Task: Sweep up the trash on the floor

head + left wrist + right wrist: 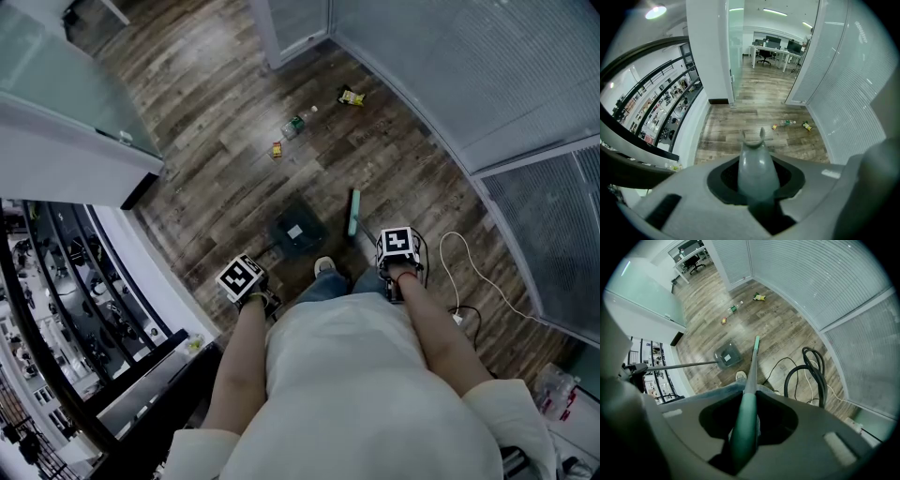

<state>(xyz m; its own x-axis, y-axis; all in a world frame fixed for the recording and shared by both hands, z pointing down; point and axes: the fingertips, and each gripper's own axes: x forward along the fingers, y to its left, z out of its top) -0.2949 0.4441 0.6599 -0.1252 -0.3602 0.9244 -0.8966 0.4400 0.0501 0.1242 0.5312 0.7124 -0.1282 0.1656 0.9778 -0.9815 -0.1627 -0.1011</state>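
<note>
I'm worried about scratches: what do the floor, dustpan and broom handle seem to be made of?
Floor: wood or wood-look laminate, matt, with grain and plank seams.
Dustpan: probably moulded plastic, dark grey, smooth with a dull sheen.
Broom handle: green and glossy, perhaps plastic or a coated tube; core unclear.

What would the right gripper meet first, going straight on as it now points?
The right gripper, tongs shut on the green broom handle, points down along it: probably the wooden floor beside the grey dustpan, though depth is unclear.
</note>
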